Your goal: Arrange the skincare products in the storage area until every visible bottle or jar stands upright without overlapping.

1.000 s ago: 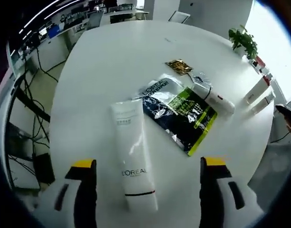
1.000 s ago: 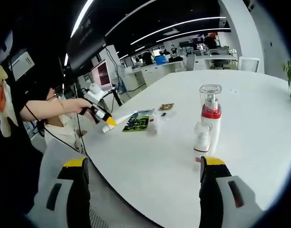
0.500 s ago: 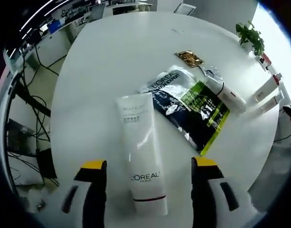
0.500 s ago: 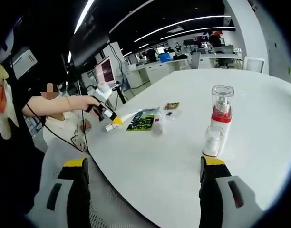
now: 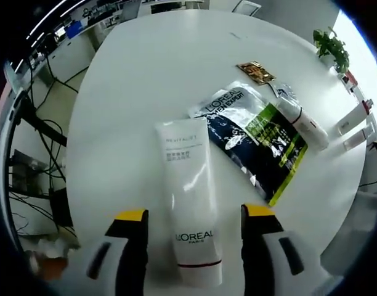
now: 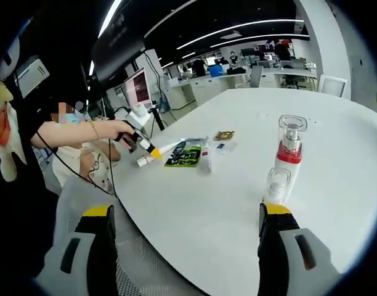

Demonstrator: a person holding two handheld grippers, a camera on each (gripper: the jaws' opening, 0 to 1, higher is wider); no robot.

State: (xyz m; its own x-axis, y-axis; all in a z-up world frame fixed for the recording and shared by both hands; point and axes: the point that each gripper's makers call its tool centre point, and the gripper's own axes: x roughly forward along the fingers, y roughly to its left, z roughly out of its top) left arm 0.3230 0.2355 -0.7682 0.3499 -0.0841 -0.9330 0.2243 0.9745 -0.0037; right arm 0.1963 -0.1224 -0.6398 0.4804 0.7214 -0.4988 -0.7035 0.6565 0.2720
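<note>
A white L'Oreal tube (image 5: 188, 203) lies flat on the white table (image 5: 127, 105), its cap end toward me. My left gripper (image 5: 194, 216) is open and straddles that end, one jaw on each side with a small gap to the tube. Beside the tube lie a black-and-green sachet (image 5: 256, 139), a small white bottle with a red band (image 5: 302, 120) on its side, and a gold sachet (image 5: 256, 71). My right gripper (image 6: 187, 213) hangs open and empty over the near table edge. Ahead of it a pump bottle with a red collar (image 6: 290, 154) stands upright, a small clear-capped bottle (image 6: 276, 185) in front.
In the right gripper view a person's hand holds the left gripper (image 6: 148, 154) over the tube (image 6: 167, 148) and sachet (image 6: 185, 155) at the table's left side. Two slim upright bottles (image 5: 355, 120) and a plant (image 5: 333, 52) sit near the far rim. Cables and desks surround the table.
The left gripper has moved down closer to the tube and its jaws have narrowed around the cap end. The right gripper view has shifted slightly; its jaws stay wide.
</note>
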